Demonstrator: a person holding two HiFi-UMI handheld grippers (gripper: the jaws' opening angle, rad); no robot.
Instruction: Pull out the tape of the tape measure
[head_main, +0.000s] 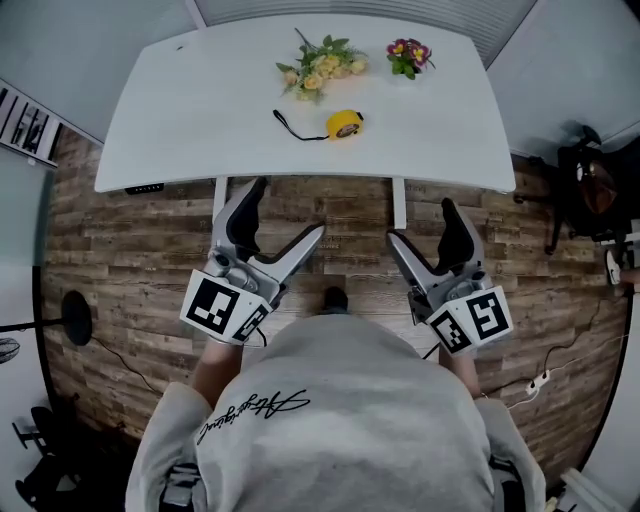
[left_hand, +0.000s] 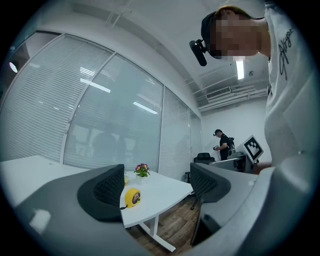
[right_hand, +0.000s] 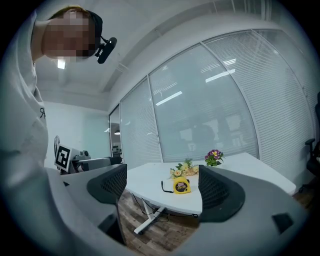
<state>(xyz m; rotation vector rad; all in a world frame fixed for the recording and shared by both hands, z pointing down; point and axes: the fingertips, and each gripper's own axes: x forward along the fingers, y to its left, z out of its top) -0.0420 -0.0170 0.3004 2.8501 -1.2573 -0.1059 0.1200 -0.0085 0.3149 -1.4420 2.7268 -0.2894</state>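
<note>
A yellow tape measure (head_main: 345, 124) with a black wrist strap (head_main: 293, 127) lies on the white table (head_main: 190, 110), near its front edge. It also shows in the left gripper view as the tape measure (left_hand: 132, 197) and in the right gripper view as the tape measure (right_hand: 181, 185). My left gripper (head_main: 285, 218) and right gripper (head_main: 424, 222) are held close to my body, short of the table, over the wooden floor. Both stand open with nothing between the jaws. In its own view the left gripper (left_hand: 157, 187) is open; so is the right gripper (right_hand: 162, 186).
A bunch of yellow flowers (head_main: 320, 68) and a small purple bouquet (head_main: 409, 54) lie behind the tape measure. Table legs (head_main: 398, 203) stand below the front edge. A dark chair (head_main: 585, 190) is at the right. Another person (left_hand: 223, 144) stands far off.
</note>
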